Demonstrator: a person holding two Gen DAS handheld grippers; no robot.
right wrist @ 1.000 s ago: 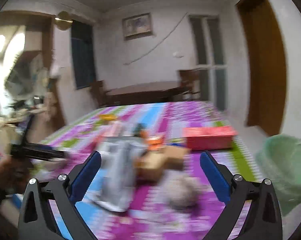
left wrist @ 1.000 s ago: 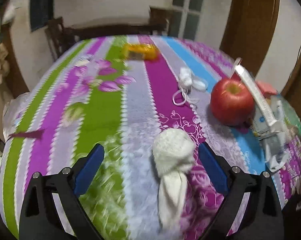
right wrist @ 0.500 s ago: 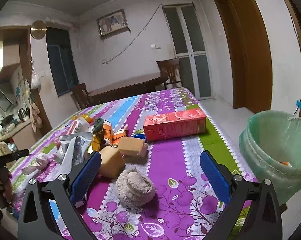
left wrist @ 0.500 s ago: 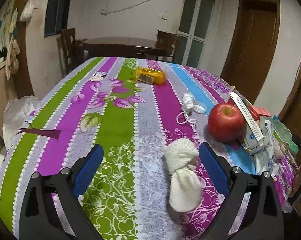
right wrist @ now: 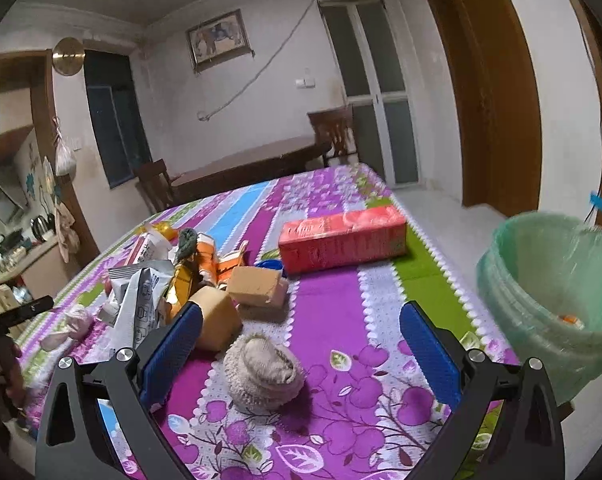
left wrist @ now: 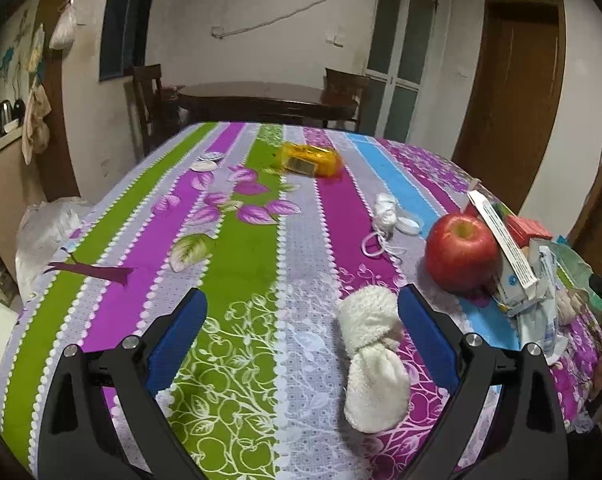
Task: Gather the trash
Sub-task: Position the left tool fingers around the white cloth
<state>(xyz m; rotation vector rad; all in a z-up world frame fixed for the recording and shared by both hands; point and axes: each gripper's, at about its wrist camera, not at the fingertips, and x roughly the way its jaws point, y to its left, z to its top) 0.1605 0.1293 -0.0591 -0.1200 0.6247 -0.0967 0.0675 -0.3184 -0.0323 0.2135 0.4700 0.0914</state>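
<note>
Left tongs (left wrist: 303, 312) gape wide over the striped counter (left wrist: 237, 248), white rolled sock (left wrist: 371, 354) lying between the blades, nearer the right one | right tongs (right wrist: 301, 330) spread open, beige knitted ball (right wrist: 263, 372) between them | green-lined trash bin (right wrist: 557, 288) beside the counter's edge
</note>
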